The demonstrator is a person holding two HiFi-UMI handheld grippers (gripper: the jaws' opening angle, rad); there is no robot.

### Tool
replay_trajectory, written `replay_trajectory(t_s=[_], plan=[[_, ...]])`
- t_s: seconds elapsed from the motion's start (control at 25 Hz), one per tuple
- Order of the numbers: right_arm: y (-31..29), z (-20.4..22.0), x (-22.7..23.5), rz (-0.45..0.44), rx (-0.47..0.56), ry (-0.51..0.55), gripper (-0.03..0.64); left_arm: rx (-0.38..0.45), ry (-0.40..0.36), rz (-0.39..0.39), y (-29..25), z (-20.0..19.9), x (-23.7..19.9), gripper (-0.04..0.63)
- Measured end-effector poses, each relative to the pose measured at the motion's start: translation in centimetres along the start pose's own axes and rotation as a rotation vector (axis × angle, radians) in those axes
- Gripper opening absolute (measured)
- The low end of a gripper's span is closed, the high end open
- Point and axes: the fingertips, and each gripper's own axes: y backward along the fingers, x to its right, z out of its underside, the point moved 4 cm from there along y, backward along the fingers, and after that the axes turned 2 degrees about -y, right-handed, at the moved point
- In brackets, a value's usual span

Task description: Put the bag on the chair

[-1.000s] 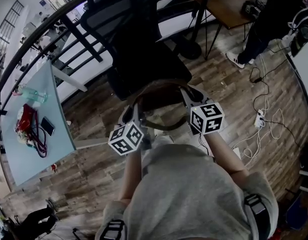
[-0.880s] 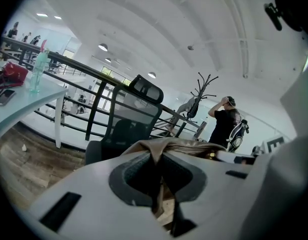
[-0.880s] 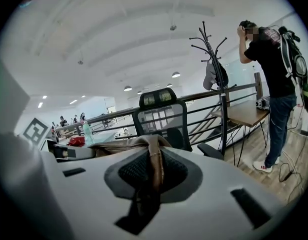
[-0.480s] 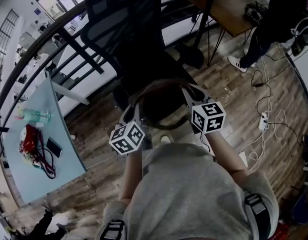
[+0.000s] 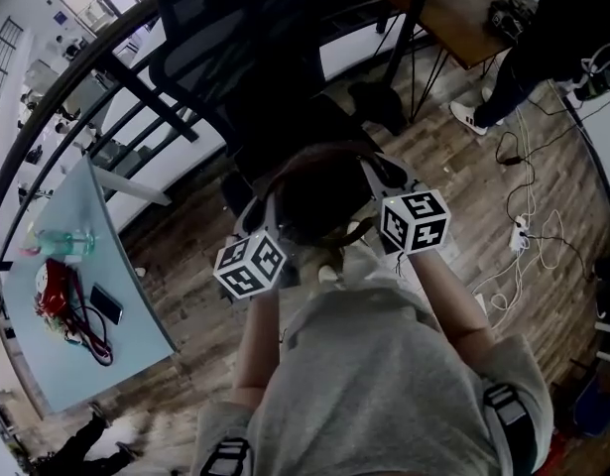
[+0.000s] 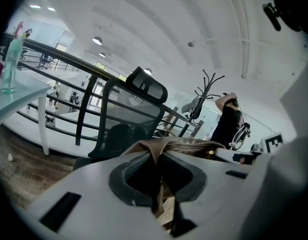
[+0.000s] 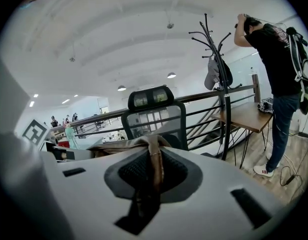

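Note:
A brown bag (image 5: 319, 201) hangs between my two grippers, just in front of the seat of the black mesh office chair (image 5: 247, 43). In the head view my left gripper (image 5: 263, 216) holds the bag's left side and my right gripper (image 5: 380, 178) its right side. The left gripper view shows that gripper (image 6: 159, 160) shut on a tan bag strap (image 6: 155, 154), with the chair (image 6: 124, 120) beyond. My right gripper (image 7: 154, 170) is likewise shut on a strap (image 7: 155, 156), facing the chair (image 7: 155, 111). The bag's underside is hidden.
A pale blue table (image 5: 121, 310) at the left carries a bottle, a red object and a phone. A black railing (image 5: 106, 67) runs behind the chair. A wooden desk (image 5: 463, 18), a standing person (image 7: 276, 59), a coat stand (image 7: 219, 74) and floor cables (image 5: 528, 231) are at the right.
Both grippers and the bag have moved forward, closer to the chair seat. The grips on the straps have not changed.

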Motion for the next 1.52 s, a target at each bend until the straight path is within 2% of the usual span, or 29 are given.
replay_trajectory(t_s=[0.68,1.08,1.52], plan=[[-10.9,1.7,4.4,-0.071,-0.128,0.02,0.041,-0.051,0.062,-0.105,-8.9,1.3,-4.3,0.04],[-19.3,4.8,7.9,-0.06,-0.215,0.018,0.042,-0.122,0.094,-0.161,-16.2,3.8,-8.3,0.04],[-25.8,8.7,10.1,-0.063,-0.29,0.016,0.043,-0.187,0.11,-0.209,-21.4,6.4,-12.2,0.04]])
